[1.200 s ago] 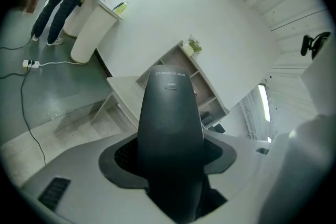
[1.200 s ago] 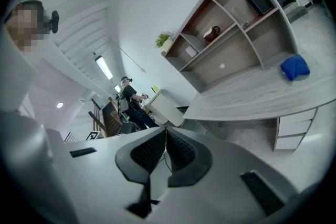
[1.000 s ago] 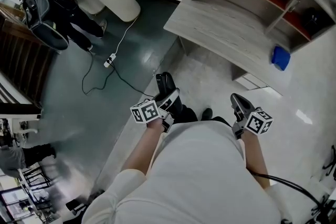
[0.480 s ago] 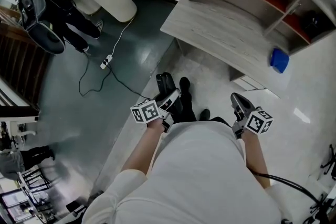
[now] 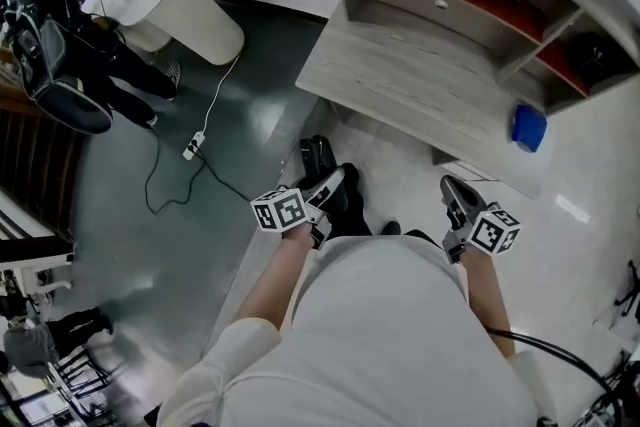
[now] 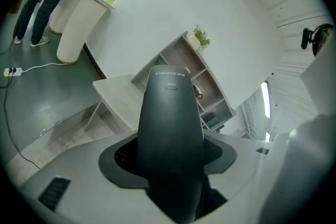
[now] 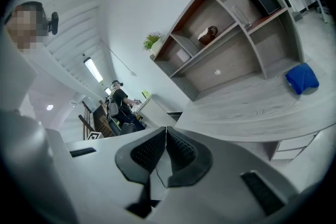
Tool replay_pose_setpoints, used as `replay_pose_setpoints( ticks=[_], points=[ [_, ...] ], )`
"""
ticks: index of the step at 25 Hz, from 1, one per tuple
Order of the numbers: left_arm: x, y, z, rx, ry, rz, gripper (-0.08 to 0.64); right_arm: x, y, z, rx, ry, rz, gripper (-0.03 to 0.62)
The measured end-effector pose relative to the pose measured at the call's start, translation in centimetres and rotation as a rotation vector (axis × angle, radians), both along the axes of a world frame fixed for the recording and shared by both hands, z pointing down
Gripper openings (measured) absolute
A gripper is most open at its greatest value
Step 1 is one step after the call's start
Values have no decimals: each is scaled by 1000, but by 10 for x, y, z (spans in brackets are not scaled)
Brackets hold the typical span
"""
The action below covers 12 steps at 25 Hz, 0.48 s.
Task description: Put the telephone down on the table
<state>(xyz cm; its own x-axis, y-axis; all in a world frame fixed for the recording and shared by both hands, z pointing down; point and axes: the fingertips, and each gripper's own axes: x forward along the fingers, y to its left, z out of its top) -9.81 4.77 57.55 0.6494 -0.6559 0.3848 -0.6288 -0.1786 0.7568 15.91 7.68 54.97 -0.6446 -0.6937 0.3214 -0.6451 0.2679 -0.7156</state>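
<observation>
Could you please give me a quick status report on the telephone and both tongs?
Left tongs shut on the black telephone. Right tongs shut, empty. Telephone short of the table, above the floor. Blue object at the table's right end.

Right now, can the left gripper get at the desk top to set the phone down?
Probably, after a step closer. The left gripper, its fingers shut on the telephone, hangs over the floor short of the desk. Nothing stands between them, and the desk's near part is bare.

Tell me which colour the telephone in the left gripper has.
Black; the telephone shows best in the left gripper view.
</observation>
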Motion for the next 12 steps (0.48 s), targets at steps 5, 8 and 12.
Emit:
replay_pose_setpoints(
  ticks=[5, 8, 12],
  points=[
    [-7, -46, 6, -19, -8, 37, 281, -10, -39, 6, -33, 18, 13, 18],
    [-12, -70, 6, -36, -1, 71, 281, -23, -60, 7, -49, 31, 14, 18],
    [-25, -105, 12, -37, -31, 114, 281, -41, -83, 9, -65, 31, 35, 18]
  ],
)
